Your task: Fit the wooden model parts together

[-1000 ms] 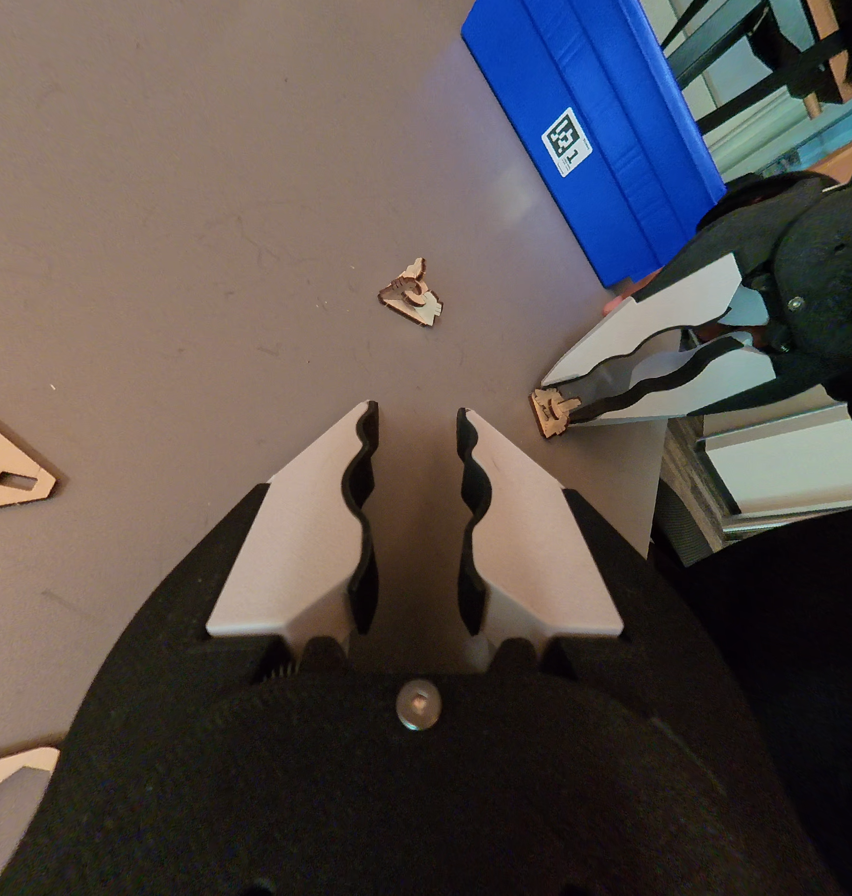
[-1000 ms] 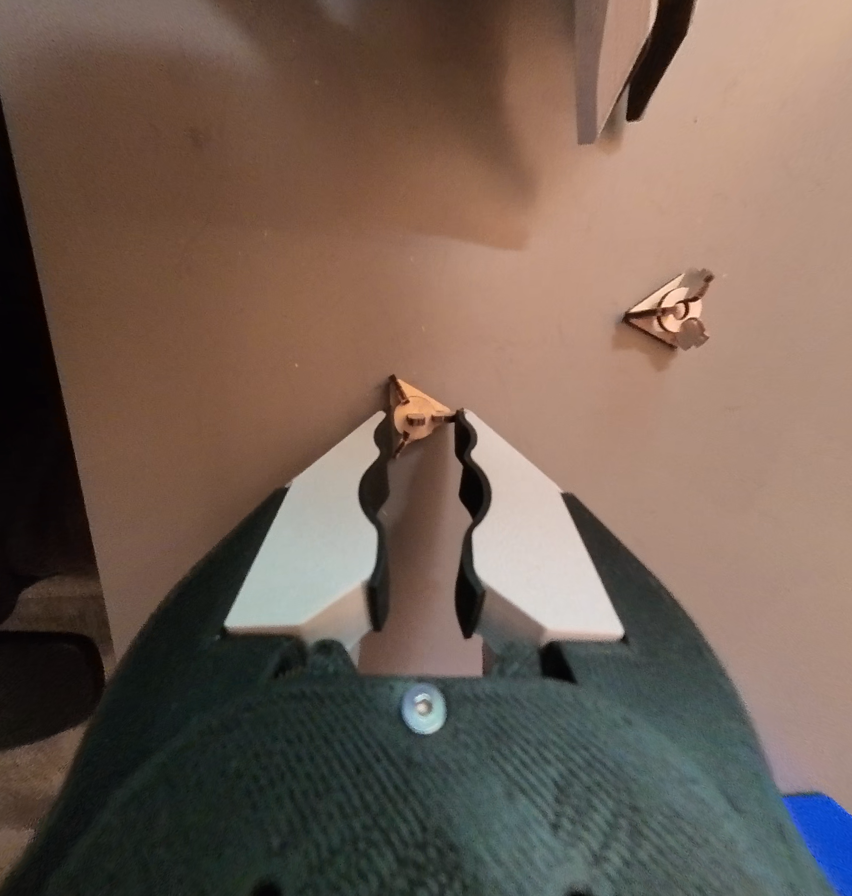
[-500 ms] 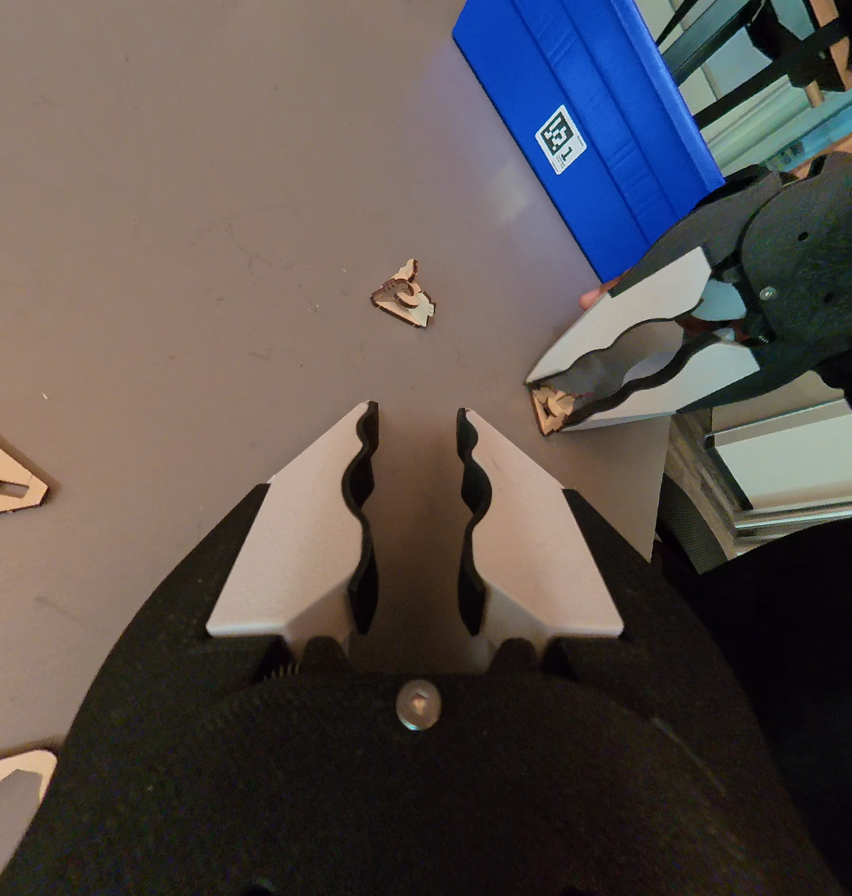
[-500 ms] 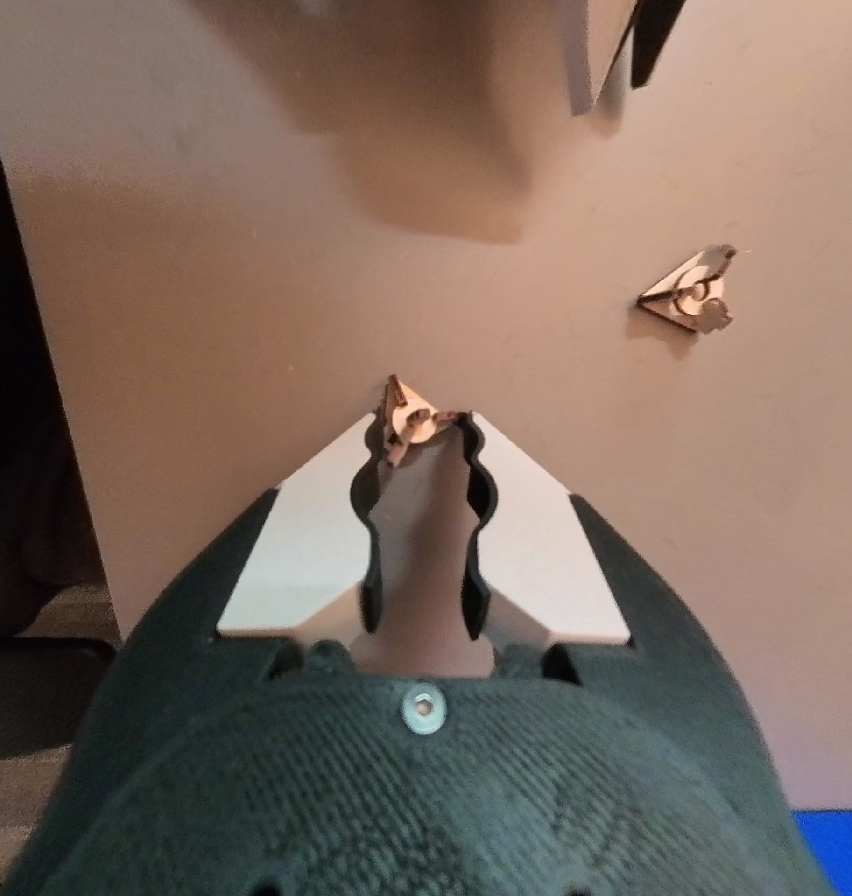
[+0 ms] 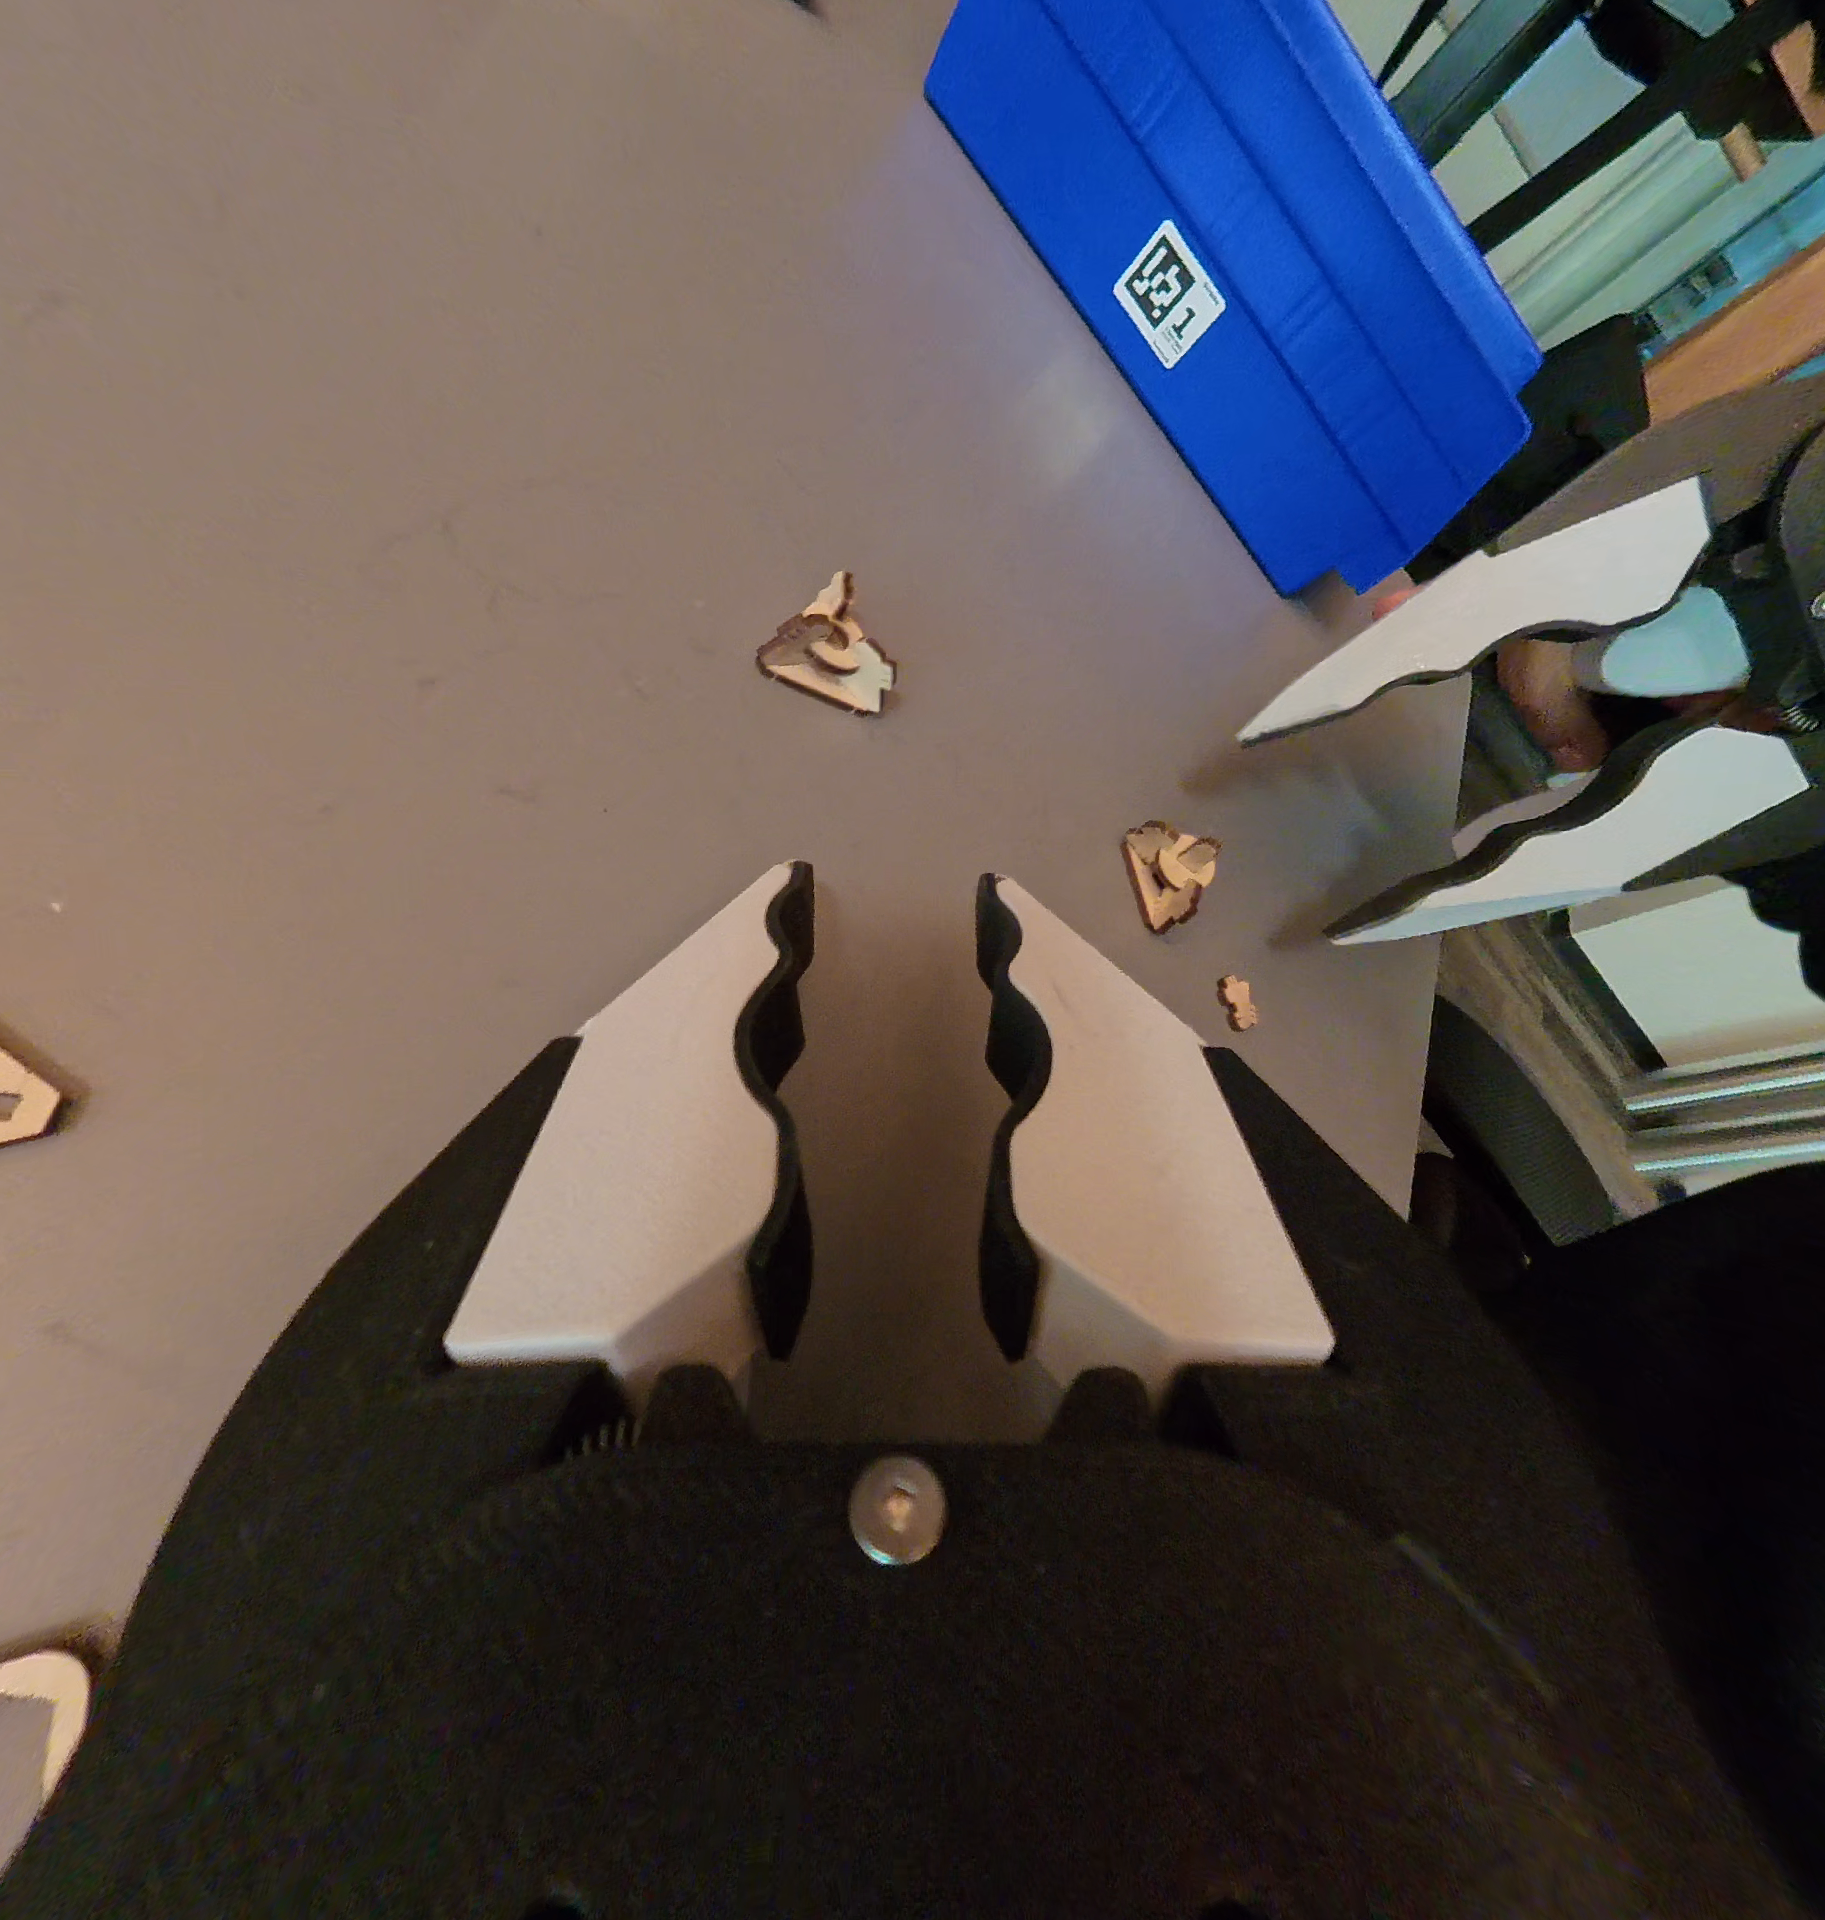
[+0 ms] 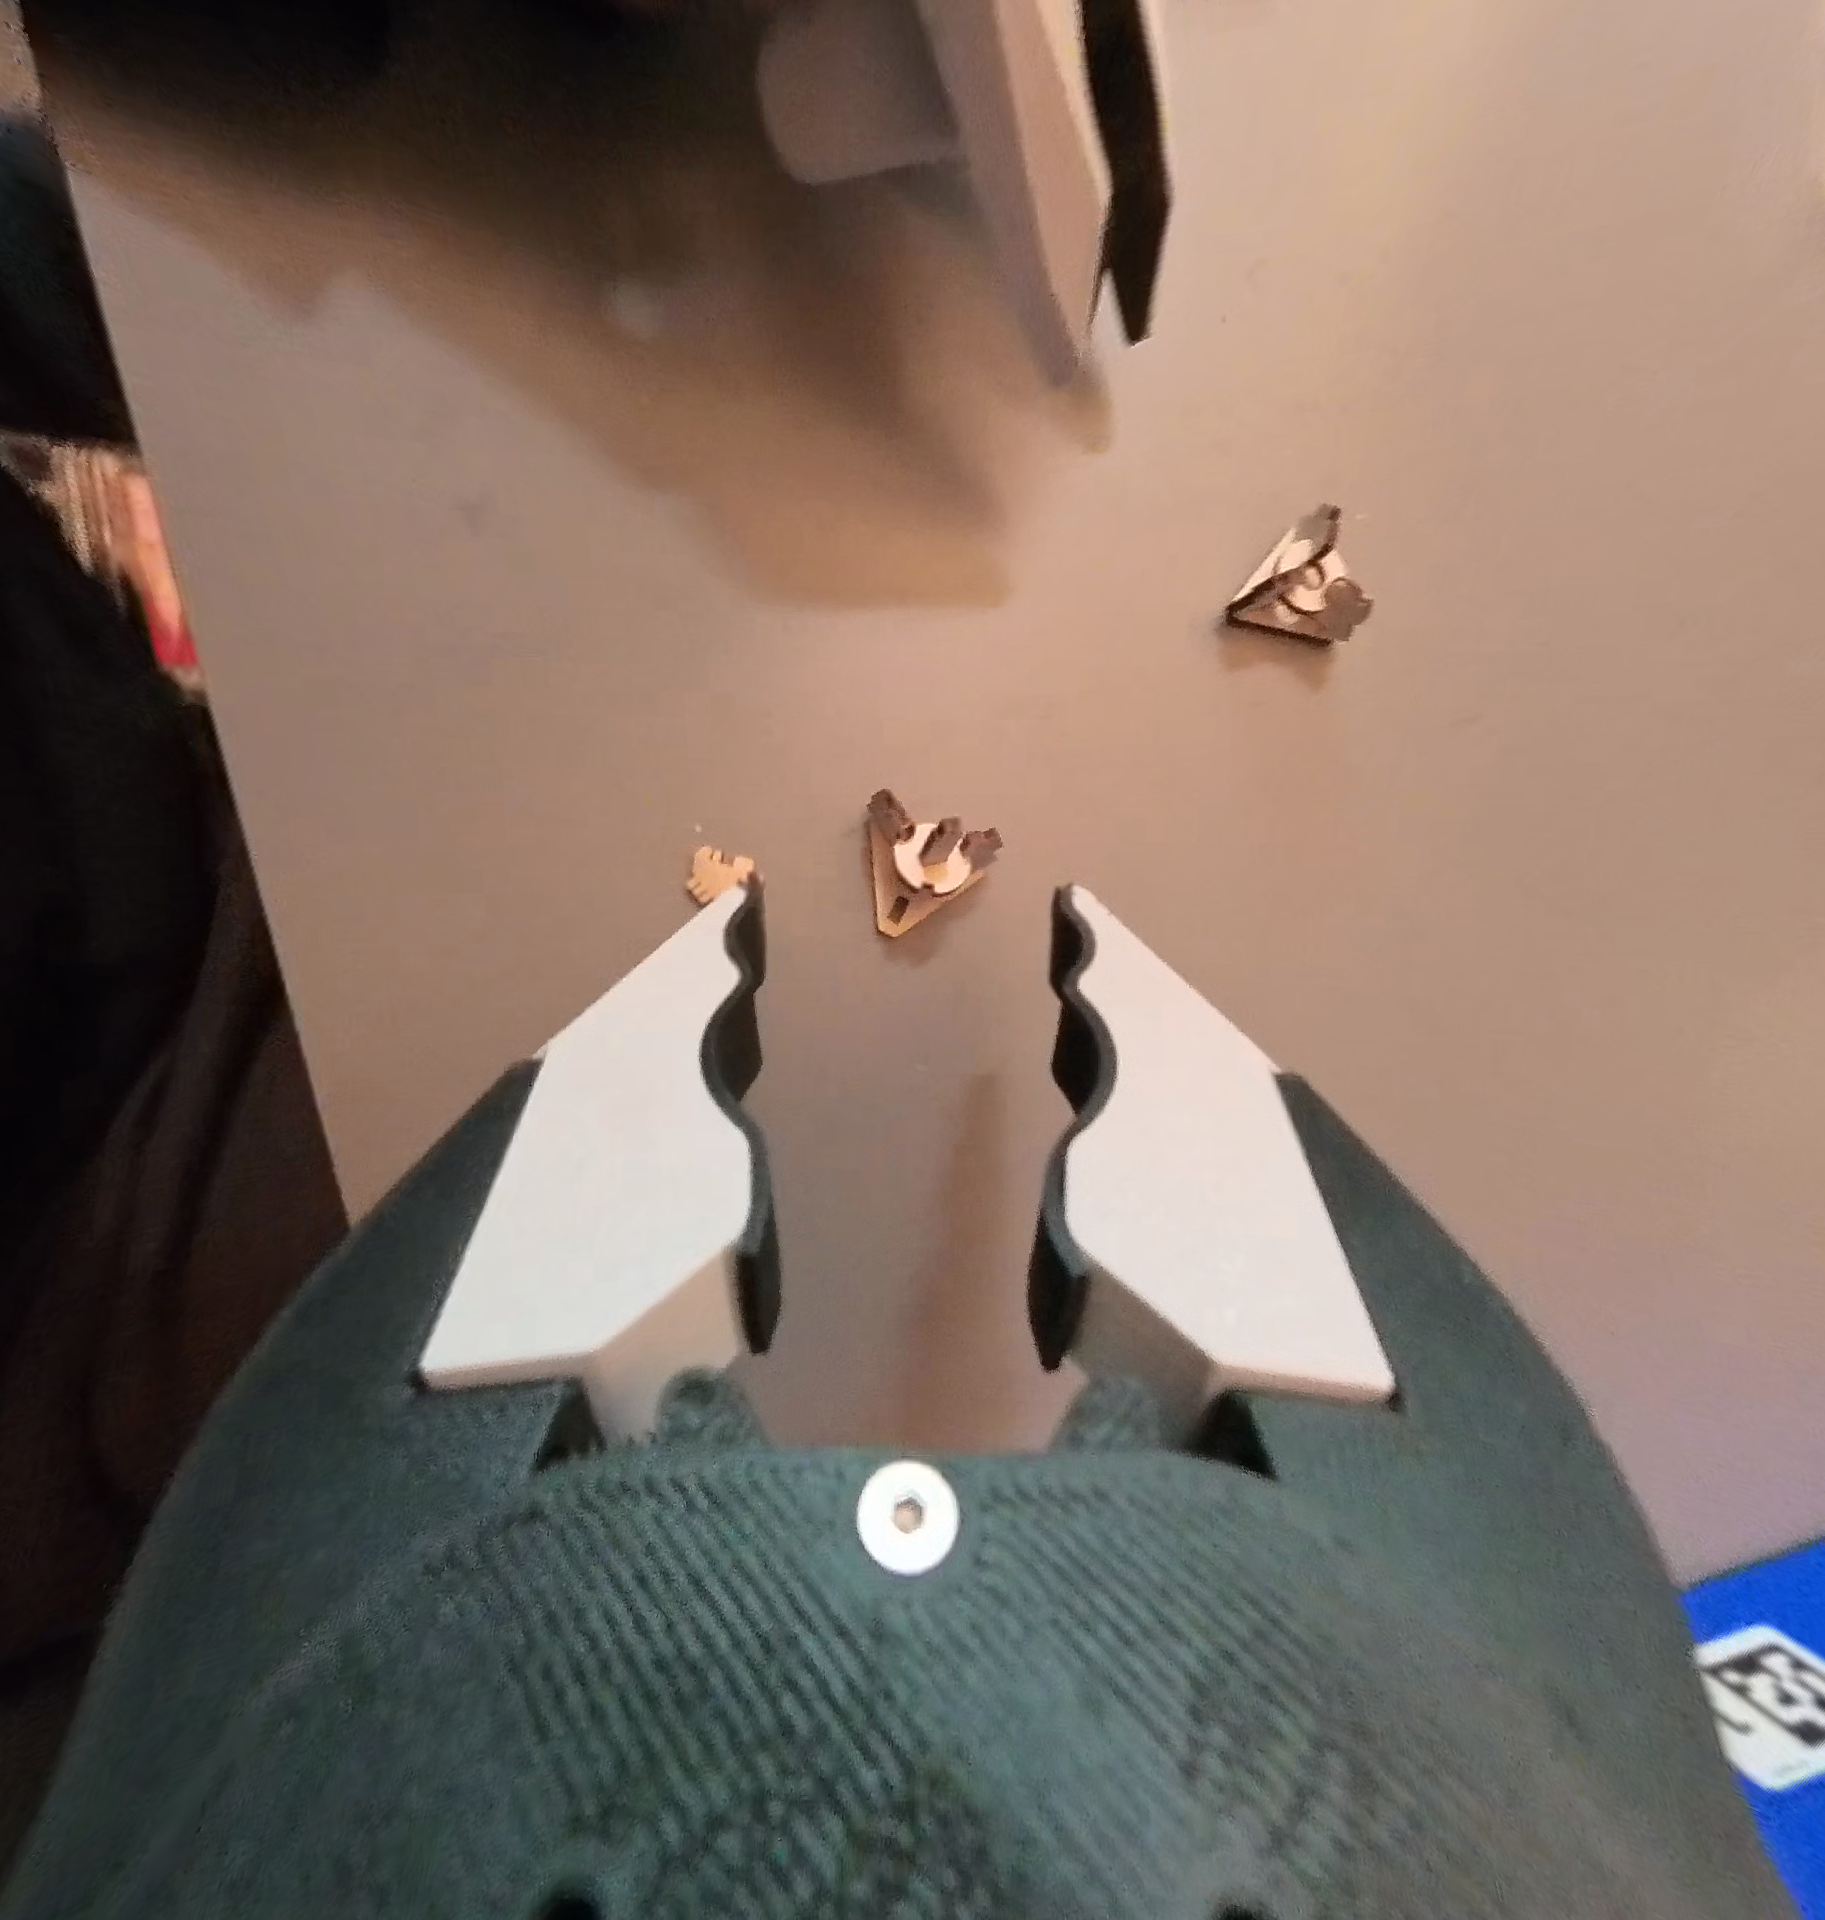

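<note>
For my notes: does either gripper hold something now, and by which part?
Nothing is held. Both the left gripper and right gripper are open; the small wooden triangle lies free.

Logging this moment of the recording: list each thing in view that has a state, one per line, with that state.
Left tool: open, nothing between its fingers, above the table.
Right tool: open wide, holding nothing.
Near wooden triangle assembly: lying free on the table, ahead of the right tool's fingertips, touching neither.
Small loose wooden piece: lying flat, apart from the assembly.
Far wooden triangle assembly: lying on the table, untouched.
Blue case: closed.
</note>
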Tool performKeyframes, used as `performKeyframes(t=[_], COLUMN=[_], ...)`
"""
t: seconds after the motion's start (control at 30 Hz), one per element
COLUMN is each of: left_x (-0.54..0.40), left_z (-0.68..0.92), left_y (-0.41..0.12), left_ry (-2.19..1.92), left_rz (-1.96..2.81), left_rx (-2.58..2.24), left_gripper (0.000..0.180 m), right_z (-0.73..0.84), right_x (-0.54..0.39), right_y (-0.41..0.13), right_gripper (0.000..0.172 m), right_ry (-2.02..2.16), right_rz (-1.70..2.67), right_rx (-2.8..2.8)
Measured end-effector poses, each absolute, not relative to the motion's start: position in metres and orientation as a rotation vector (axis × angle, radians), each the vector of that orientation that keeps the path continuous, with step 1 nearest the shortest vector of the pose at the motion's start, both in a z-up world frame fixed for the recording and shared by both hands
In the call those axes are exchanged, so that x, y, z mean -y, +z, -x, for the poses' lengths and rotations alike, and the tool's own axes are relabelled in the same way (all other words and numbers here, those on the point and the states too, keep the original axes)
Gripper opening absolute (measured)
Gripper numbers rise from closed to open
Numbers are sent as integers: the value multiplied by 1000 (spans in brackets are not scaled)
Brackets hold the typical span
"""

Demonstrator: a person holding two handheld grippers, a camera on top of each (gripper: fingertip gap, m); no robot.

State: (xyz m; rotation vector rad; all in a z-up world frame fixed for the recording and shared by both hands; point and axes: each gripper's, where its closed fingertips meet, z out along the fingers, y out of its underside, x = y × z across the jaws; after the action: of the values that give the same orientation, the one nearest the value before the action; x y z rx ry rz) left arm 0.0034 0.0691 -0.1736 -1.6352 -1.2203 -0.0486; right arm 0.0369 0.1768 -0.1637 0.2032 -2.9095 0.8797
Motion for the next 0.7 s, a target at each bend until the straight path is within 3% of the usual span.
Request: performKeyframes(t=[0.33,0.43,0.47,0.63,0.7], left_x=[-84,-84,-82,-39,-31], left_z=[-7,-6,-3,28,36], left_y=[-163,-160,-157,-128,-116], left_ry=[142,294,362,985,1138], left_rz=[1747,1828,1846,1922,1909], left_rx=[1065,1017,1014,1104,1098], left_gripper=[31,48,60,65,66], right_z=[-21,-16,-13,2,11], right_x=[-131,-107,-100,-85,-88], right_y=[-123,-89,-78,-36,-24], right_gripper=[37,33,34,44,38], right_ry=[1441,1629,1662,1671,1664], right_rz=[124,166,169,148,165], right_rx=[2548,2327,2242,1927,1842])
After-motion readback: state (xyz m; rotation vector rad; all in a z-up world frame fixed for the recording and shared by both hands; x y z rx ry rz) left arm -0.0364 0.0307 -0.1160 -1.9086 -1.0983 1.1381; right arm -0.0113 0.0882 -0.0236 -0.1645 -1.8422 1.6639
